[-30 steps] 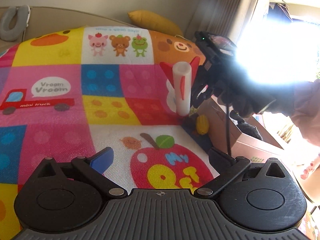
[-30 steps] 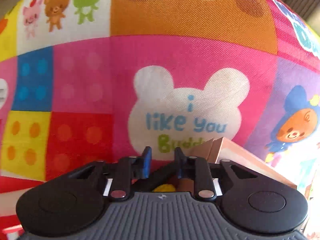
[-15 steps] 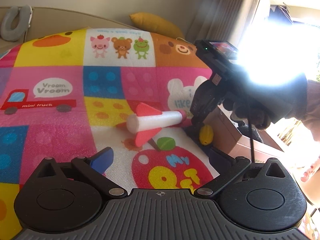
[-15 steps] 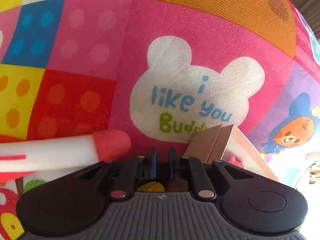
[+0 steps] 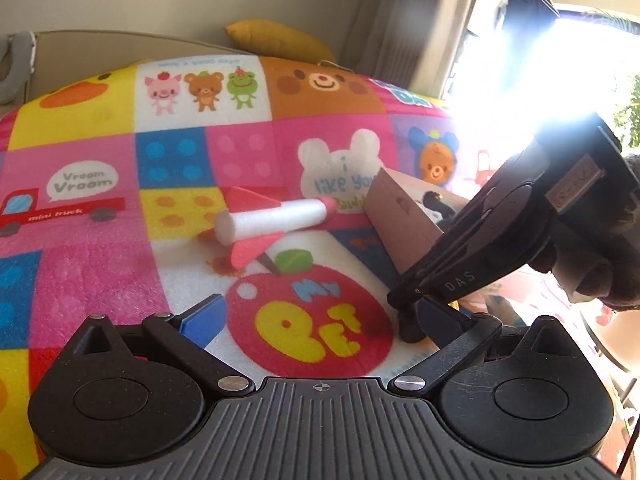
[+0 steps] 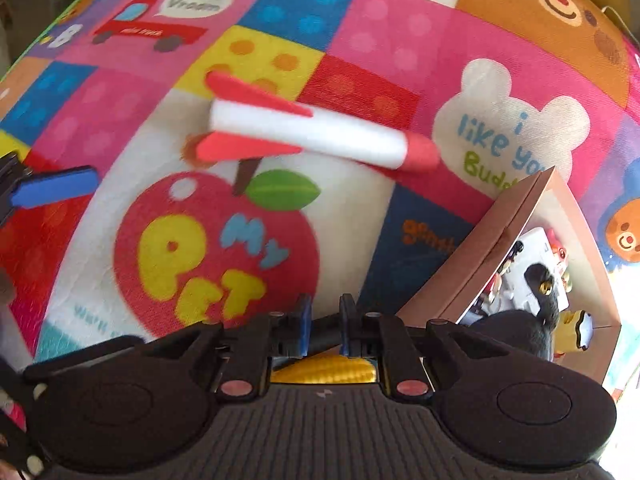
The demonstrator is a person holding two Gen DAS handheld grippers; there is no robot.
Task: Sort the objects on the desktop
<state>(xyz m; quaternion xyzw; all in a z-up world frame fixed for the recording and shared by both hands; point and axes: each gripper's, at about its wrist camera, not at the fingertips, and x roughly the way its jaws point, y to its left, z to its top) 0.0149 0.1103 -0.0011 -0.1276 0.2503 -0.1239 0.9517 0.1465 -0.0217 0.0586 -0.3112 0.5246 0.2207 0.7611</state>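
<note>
Foam rocket (image 5: 272, 220) lying on its side on the play mat (image 5: 100, 264), both claws hovering empty.

The rocket is resting with its red nose pointing right toward the near-touching cardboard box (image 5: 400, 220), fins to the left, above the printed apple. The left claw (image 5: 320, 316) is hanging released, jaws wide apart over the apple. The right claw (image 6: 324, 320) is pointing steeply down, clenched on nothing, beside the box holding small toys (image 6: 540, 280).

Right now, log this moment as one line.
foam rocket: lying on play mat | right gripper: fingers shut, empty | left gripper: open, empty | cardboard box: holds toys
</note>
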